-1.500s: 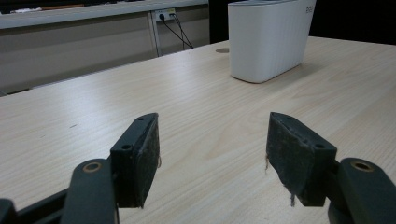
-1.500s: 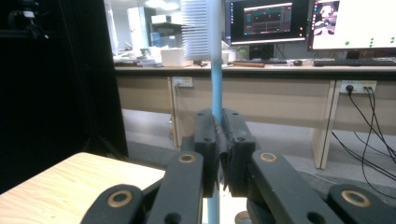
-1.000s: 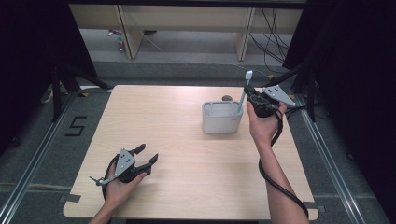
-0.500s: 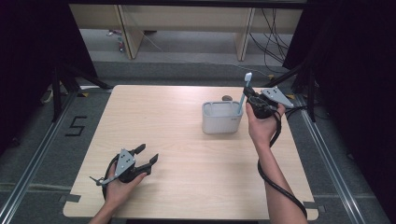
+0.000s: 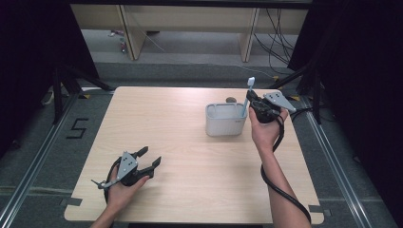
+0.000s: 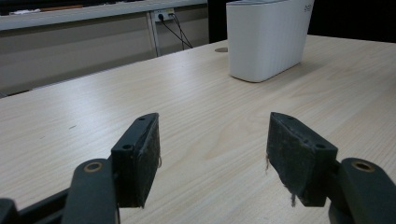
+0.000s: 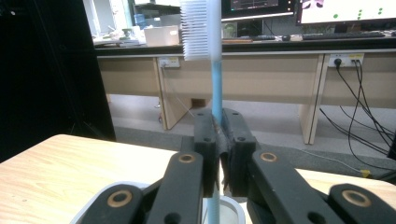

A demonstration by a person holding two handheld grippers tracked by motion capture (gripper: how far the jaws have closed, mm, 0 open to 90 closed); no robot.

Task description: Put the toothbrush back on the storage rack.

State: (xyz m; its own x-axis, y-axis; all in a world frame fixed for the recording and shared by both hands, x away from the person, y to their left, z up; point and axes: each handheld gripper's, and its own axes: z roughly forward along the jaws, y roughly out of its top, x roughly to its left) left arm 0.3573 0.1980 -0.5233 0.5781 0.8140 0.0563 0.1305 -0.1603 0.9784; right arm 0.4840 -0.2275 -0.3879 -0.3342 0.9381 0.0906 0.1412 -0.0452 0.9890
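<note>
A blue toothbrush [image 5: 247,97] with white bristles [image 7: 194,29] stands upright, head up, its lower end inside a white ribbed holder cup [image 5: 225,119] at the table's right back. My right gripper [image 5: 252,100] is shut on the toothbrush handle [image 7: 216,88] just above the cup's rim [image 7: 232,204]. My left gripper [image 5: 149,158] rests in the hand near the table's front left, open, with nothing between its pads [image 6: 148,156]. The white cup [image 6: 266,37] stands far ahead of it in the left gripper view.
A small dark round object [image 5: 231,99] lies on the wooden table [image 5: 180,137] just behind the cup. Desks, cables and monitors stand beyond the far edge. A floor mark "5" [image 5: 78,128] sits left of the table.
</note>
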